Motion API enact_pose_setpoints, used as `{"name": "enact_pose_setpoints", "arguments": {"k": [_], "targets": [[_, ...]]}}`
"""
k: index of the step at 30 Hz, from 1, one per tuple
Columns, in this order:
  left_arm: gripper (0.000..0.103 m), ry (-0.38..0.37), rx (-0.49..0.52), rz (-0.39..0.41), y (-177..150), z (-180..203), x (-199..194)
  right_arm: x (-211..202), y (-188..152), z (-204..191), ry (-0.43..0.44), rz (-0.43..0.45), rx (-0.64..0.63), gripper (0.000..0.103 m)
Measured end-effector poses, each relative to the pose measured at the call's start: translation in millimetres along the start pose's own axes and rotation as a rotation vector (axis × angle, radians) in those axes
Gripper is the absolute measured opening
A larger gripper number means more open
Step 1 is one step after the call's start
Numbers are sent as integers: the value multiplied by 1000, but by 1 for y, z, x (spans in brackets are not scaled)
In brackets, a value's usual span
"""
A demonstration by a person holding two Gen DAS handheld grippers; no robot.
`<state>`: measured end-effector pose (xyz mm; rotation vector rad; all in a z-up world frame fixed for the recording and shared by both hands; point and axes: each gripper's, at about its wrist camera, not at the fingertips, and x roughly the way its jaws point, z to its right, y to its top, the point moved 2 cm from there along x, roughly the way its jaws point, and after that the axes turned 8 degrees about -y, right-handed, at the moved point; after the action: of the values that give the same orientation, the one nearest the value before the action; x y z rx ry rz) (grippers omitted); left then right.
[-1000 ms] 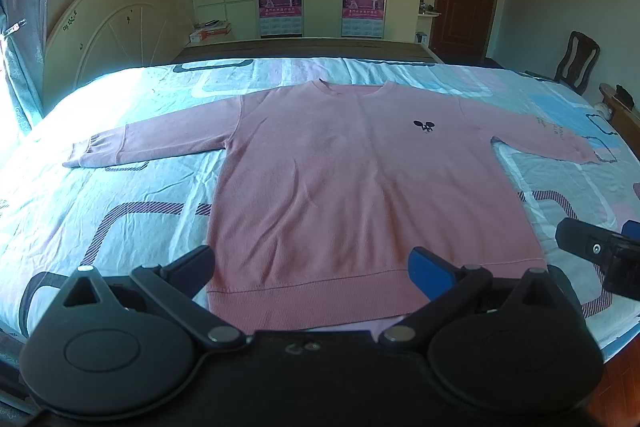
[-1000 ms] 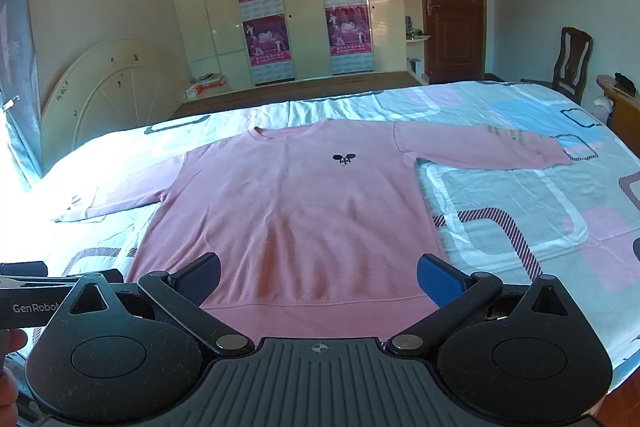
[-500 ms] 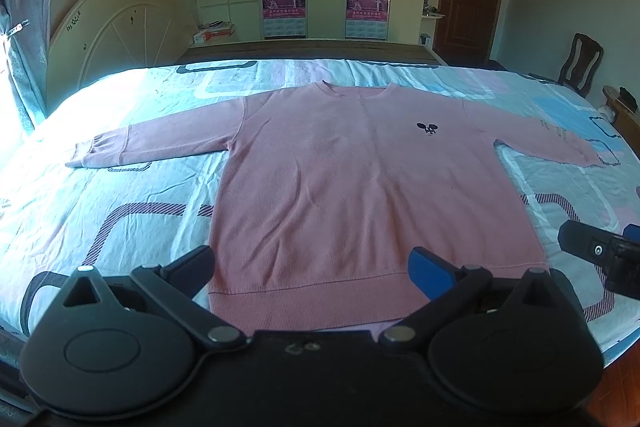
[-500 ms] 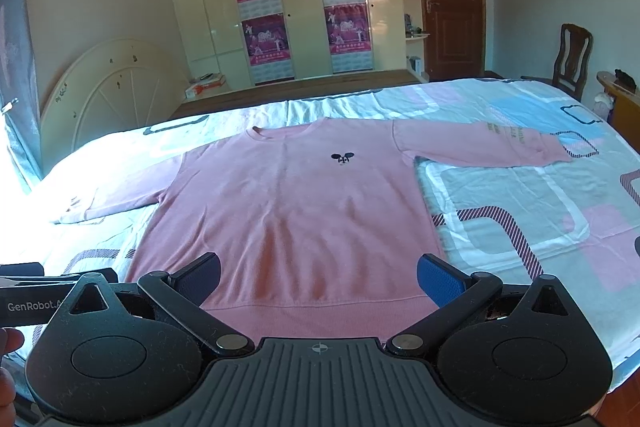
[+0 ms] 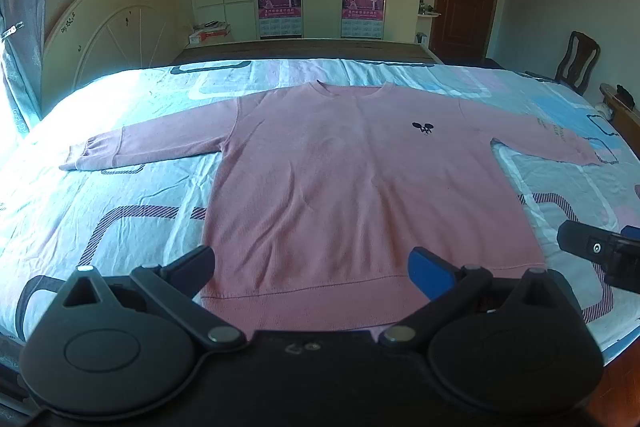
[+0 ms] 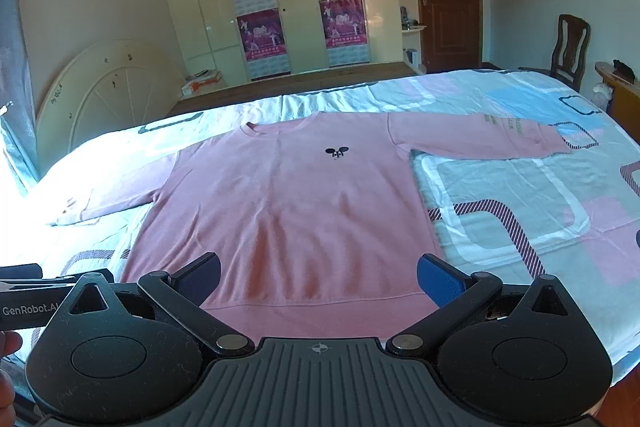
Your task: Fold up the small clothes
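The pink sweatshirt (image 5: 360, 187) lies flat on the bed (image 5: 120, 219), sleeves spread toward the side edges, hem at the near edge — unchanged over the last second. Your left tongs (image 5: 312, 265) and right tongs (image 6: 319, 277) have only drifted slightly, still released and empty over the hem. No fold has begun — you're still lining up.

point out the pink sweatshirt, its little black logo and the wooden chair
pink sweatshirt (image 5: 340, 195), left wrist view, middle of the body
black logo (image 6: 337, 152), right wrist view, on the chest
wooden chair (image 6: 570, 47), right wrist view, backrest
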<state>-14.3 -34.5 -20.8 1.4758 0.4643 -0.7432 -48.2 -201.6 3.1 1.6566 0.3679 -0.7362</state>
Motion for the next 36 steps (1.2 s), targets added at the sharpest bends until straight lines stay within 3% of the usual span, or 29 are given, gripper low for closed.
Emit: {"name": "enact_pose_setpoints", "arguments": {"k": [14,36], "targets": [[103,4,-7,-7,20,4,22,24,11,18,-27,-29,14,103],[103,25,-69,-27,73,6,112,104,62,80,-94,-47,84,103]]}}
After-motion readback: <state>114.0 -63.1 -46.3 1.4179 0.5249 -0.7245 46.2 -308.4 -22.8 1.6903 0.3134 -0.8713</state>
